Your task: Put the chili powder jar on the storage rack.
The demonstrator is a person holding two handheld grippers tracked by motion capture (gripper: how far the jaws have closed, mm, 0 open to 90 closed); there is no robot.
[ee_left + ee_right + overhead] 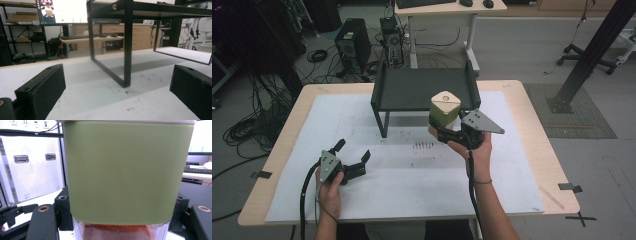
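While the right gripper point(451, 131) grips the jar point(445, 108), the left gripper point(351, 157) gapes.

Rack point(422, 90) at table's point(532, 135) far middle; container point(445, 109) before its right end, above the table.

The black shelf stand point(422, 90) blocks the counter's point(532, 150) far middle, its legs leaving open passage underneath. The white mat point(412, 185) in front lies bare and passable.
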